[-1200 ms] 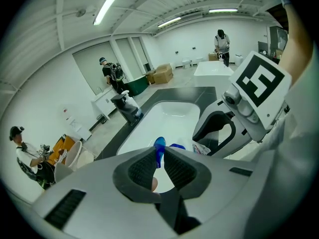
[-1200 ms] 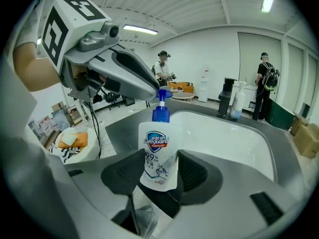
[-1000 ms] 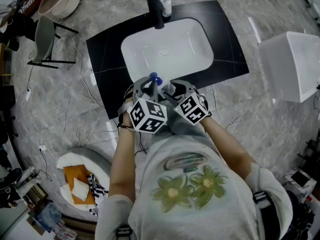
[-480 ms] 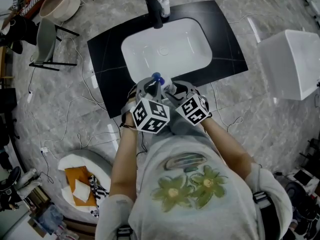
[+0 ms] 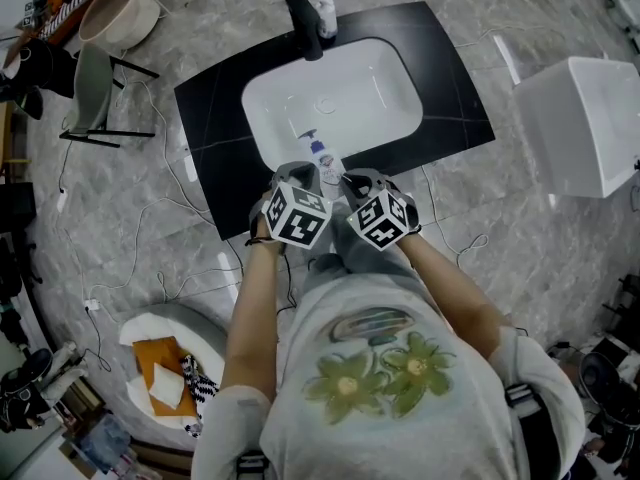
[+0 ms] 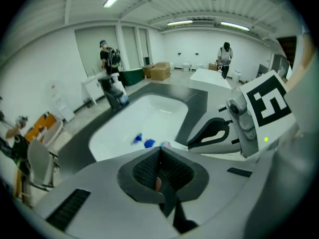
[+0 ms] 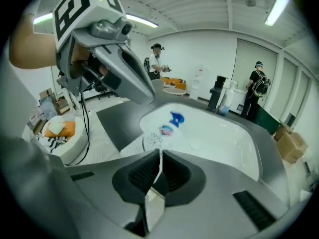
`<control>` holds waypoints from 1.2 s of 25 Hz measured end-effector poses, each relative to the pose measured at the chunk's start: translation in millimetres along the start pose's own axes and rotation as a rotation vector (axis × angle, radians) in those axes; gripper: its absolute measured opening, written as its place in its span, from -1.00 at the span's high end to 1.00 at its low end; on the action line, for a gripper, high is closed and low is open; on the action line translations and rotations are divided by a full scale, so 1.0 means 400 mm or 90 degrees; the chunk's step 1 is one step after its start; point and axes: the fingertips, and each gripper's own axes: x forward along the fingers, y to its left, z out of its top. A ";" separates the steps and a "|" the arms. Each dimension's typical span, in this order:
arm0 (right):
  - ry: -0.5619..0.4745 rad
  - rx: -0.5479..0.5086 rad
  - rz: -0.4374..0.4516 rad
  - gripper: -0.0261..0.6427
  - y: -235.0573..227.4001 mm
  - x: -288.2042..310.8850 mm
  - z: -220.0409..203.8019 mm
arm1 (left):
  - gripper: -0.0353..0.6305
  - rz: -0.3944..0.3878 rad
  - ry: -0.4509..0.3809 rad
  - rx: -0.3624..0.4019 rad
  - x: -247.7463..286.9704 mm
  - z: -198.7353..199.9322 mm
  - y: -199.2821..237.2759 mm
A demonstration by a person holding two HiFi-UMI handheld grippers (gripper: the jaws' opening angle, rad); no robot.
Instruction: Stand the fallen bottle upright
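Basin (image 5: 375, 103): white, glossy, smooth. Tabletop (image 5: 215, 118): black, stone-like, faintly veined. Bottle (image 5: 323, 155): pale plastic, blue top. Floor (image 5: 120, 203): grey, marbled.

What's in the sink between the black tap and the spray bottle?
Nothing but bare white basin and its round drain lies between the tap and the spray bottle. The head view shows this.

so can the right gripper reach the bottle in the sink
Probably yes: the bottle lies ahead of the right gripper with nothing between, though its jaws have just closed empty and must open.
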 end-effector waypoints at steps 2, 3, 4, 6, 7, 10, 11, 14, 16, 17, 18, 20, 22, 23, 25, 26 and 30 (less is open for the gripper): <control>0.063 -0.004 0.004 0.79 -0.003 0.027 -0.050 | 0.84 -0.051 0.024 -0.068 0.050 -0.051 -0.026; 0.086 0.000 0.016 0.78 0.000 0.036 -0.071 | 0.84 -0.067 0.028 -0.099 0.069 -0.071 -0.037; 0.099 0.006 0.031 0.78 0.006 0.041 -0.087 | 0.84 -0.074 0.028 -0.126 0.083 -0.088 -0.044; 0.106 0.017 0.051 0.78 0.016 0.043 -0.104 | 0.84 -0.077 0.026 -0.156 0.100 -0.107 -0.054; 0.105 0.022 0.055 0.78 0.018 0.043 -0.108 | 0.84 -0.076 0.024 -0.161 0.104 -0.109 -0.057; 0.101 0.039 0.055 0.78 0.011 0.044 -0.109 | 0.84 -0.073 0.022 -0.158 0.108 -0.106 -0.052; 0.099 0.047 0.054 0.78 0.006 0.045 -0.108 | 0.84 -0.072 0.024 -0.156 0.109 -0.108 -0.048; 0.083 0.080 0.061 0.78 -0.004 0.051 -0.096 | 0.84 -0.076 0.023 -0.171 0.111 -0.119 -0.035; 0.067 0.112 0.069 0.78 -0.013 0.055 -0.080 | 0.84 -0.081 0.019 -0.181 0.110 -0.121 -0.032; 0.058 0.132 0.073 0.78 -0.021 0.057 -0.068 | 0.84 -0.081 0.018 -0.179 0.111 -0.120 -0.032; 0.048 0.152 0.076 0.78 -0.032 0.057 -0.051 | 0.84 -0.080 0.017 -0.175 0.111 -0.119 -0.033; 0.029 0.175 0.078 0.78 -0.058 0.060 -0.015 | 0.84 -0.078 0.015 -0.171 0.109 -0.117 -0.034; 0.018 0.164 0.078 0.78 -0.082 0.070 0.019 | 0.84 -0.075 0.016 -0.172 0.107 -0.118 -0.031; 0.016 0.154 0.079 0.78 -0.094 0.078 0.034 | 0.84 -0.074 0.016 -0.173 0.107 -0.120 -0.030; 0.016 0.133 0.076 0.78 -0.120 0.095 0.061 | 0.84 -0.078 0.018 -0.177 0.110 -0.123 -0.028; 0.015 0.122 0.073 0.78 -0.135 0.103 0.074 | 0.84 -0.082 0.020 -0.179 0.111 -0.123 -0.027; 0.015 0.062 0.071 0.78 -0.183 0.140 0.121 | 0.84 -0.094 0.026 -0.183 0.111 -0.122 -0.024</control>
